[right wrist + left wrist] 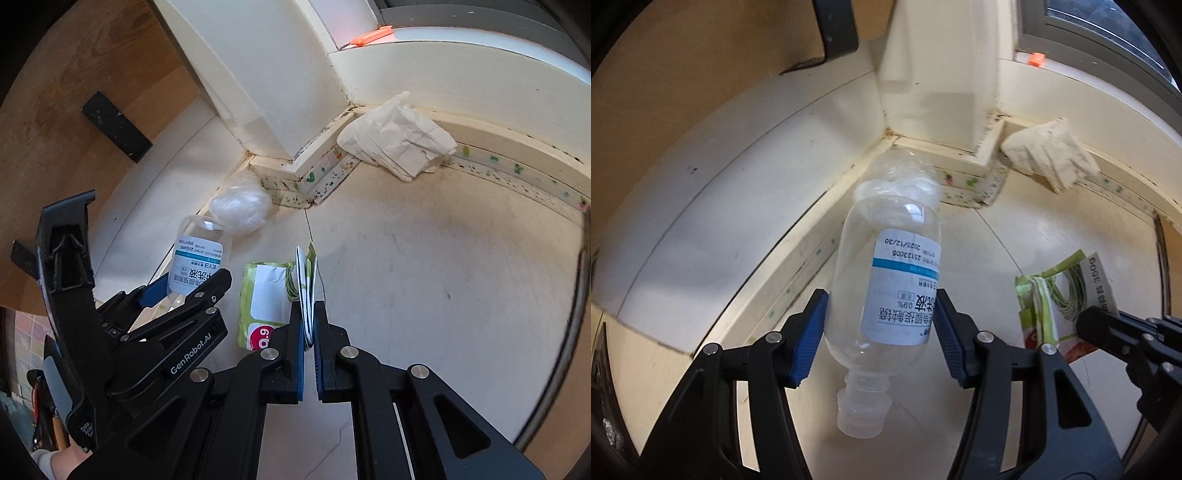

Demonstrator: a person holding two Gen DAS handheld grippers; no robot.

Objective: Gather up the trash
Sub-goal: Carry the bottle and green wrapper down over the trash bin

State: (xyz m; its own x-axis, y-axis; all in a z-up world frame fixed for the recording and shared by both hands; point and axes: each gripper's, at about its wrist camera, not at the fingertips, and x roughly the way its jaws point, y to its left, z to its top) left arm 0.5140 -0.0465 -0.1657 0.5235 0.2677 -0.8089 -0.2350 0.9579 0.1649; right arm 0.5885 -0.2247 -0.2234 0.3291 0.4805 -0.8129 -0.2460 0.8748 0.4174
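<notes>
Item, floor corner, trash to collect.

Bottle (886, 291): clear plastic, labelled, empty by the look of it; stood centre of the left wrist view, cap toward the lower edge, base toward the wall corner at upper centre; long axis ran nearly in line with the tongs, tilted slightly right at the top; lay between the fingers (809, 332) of the left gripper (881, 332).

Left gripper: jaws part closed about the bottle body; blue pads against or just beside both flanks, though blur leaves it uncertain whether they pressed firmly; judged a grip at the point of taking hold.

Right gripper (309, 332): lower centre of the right wrist view; jaws together, clamped on a thin green-and-white packet (306, 280) standing edge-up between the pads; packet lifted clear of the floor, as judged from its shadow.

Other trash: green wrapper (260, 306) flat on the floor, just left of the right gripper; clear crumpled film (240, 210) in the corner beyond the bottle's base; crumpled paper (395, 136) against the skirting, upper right.

Relation for the coming move: bottle belonged to the left hand, by far the nearer; grip across the short axis, mid-body; lift should follow once the pads are firm.
</notes>
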